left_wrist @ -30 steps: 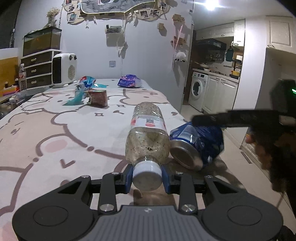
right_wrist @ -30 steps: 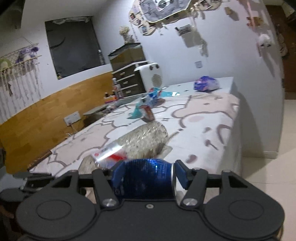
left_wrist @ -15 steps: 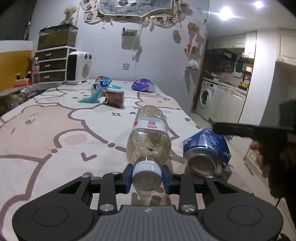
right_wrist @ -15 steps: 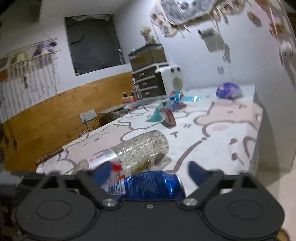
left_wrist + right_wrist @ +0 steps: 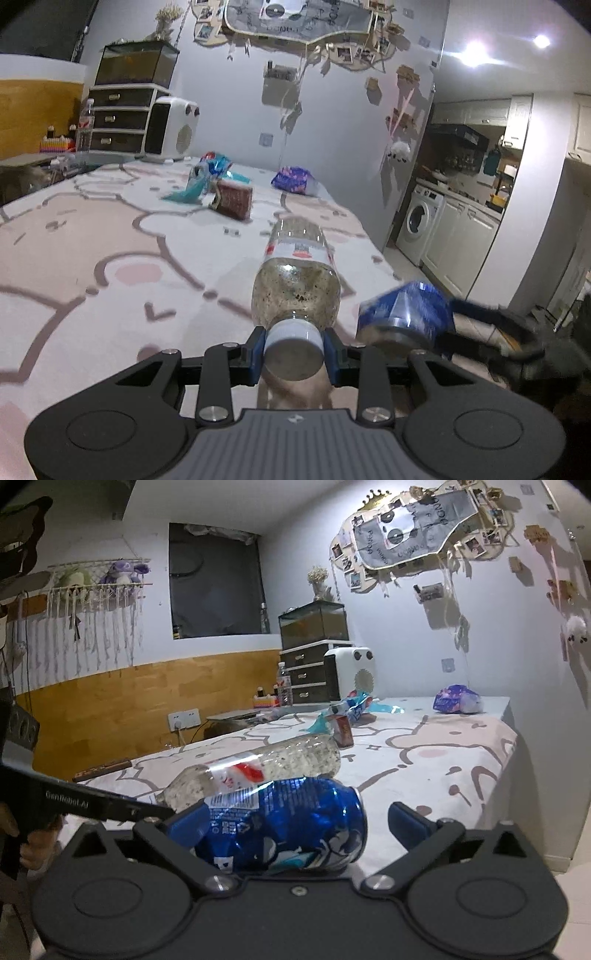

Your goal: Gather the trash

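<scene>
Behind blue can, bottle neck hidden

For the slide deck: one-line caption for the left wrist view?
Left gripper clamps capped plastic bottle on table; blue can alongside.

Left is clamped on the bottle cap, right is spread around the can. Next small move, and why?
Probably close the right gripper on the crushed blue can. Its fingers stand wide apart, the right one clear of the can, so nothing grips it. The left gripper already pinches the plastic bottle at the cap.
</scene>
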`<state>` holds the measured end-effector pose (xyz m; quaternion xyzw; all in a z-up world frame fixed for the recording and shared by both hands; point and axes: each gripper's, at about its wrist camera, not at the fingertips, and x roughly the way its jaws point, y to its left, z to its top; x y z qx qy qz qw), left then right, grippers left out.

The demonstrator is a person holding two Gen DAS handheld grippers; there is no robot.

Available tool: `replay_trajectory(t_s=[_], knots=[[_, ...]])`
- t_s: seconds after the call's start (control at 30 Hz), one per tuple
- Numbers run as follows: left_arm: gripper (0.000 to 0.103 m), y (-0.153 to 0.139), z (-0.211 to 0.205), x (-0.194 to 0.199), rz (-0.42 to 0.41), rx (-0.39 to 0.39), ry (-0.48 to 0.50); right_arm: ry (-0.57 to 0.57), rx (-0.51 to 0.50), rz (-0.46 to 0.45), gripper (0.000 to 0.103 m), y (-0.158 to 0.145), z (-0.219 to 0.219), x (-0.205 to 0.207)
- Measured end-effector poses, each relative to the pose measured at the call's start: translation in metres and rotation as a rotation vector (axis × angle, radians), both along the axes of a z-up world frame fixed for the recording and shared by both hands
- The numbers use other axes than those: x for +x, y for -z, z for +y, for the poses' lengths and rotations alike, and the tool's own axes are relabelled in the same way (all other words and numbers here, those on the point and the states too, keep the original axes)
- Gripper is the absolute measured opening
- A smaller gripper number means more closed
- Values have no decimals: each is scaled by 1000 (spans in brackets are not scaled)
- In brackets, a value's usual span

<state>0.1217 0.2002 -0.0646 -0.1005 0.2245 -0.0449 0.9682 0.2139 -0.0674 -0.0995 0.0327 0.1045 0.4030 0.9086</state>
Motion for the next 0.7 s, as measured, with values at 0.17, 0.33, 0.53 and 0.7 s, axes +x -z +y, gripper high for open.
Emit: replay_trajectory(t_s=[0.17, 0.33, 0.53, 0.7], knots=[[34, -26, -13, 15, -62, 56, 28, -44, -46, -13, 103, 8, -4, -11], [34, -45, -44, 28, -99, 156, 127, 7, -238, -45, 102, 18, -2, -24], [34, -38, -53, 42, -82, 188, 145, 23, -185, 35, 52, 13, -7, -22], [34, -32, -24, 42, -78, 140, 53, 9, -148, 35, 24, -8, -2, -13]])
